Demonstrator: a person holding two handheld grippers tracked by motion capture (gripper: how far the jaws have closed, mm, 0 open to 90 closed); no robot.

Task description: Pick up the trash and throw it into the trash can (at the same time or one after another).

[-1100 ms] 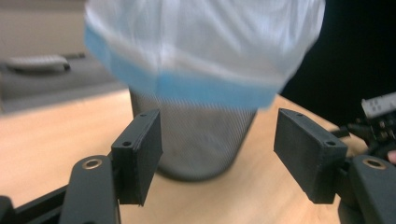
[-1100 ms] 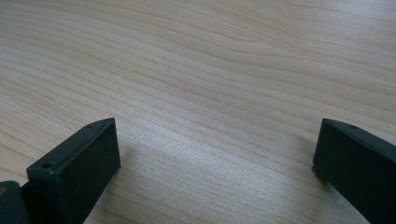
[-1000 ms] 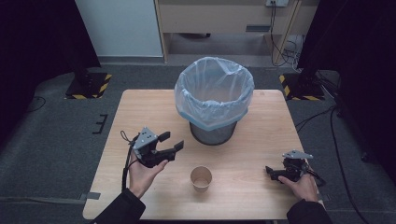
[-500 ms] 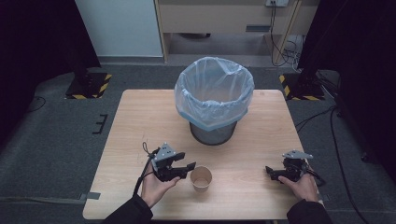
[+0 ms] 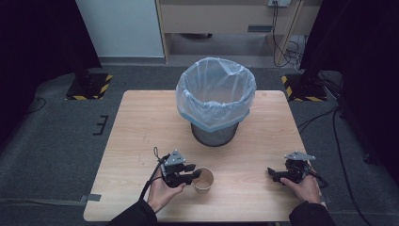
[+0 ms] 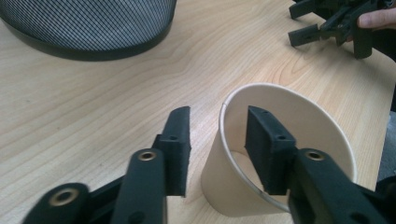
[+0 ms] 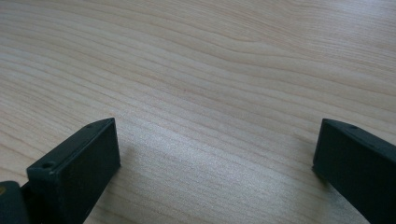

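The left gripper [image 6: 217, 140] is held open over the near-left wall of the paper cup [image 5: 203, 180], near the table's [image 5: 141, 122] front edge, which looks light, thin, easily crushed, so the rim should be pinched gently.

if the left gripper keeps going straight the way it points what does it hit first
The paper cup: the left gripper already straddles its near wall, one of its fingers inside the rim and one outside. Going on would probably push that wall and slide or tip the cup.

Black two-fingered grippers [image 5: 192, 177] with brass-ringed screws, grey triangular top plates, trailing black cables, dark sleeves [image 5: 136, 216].
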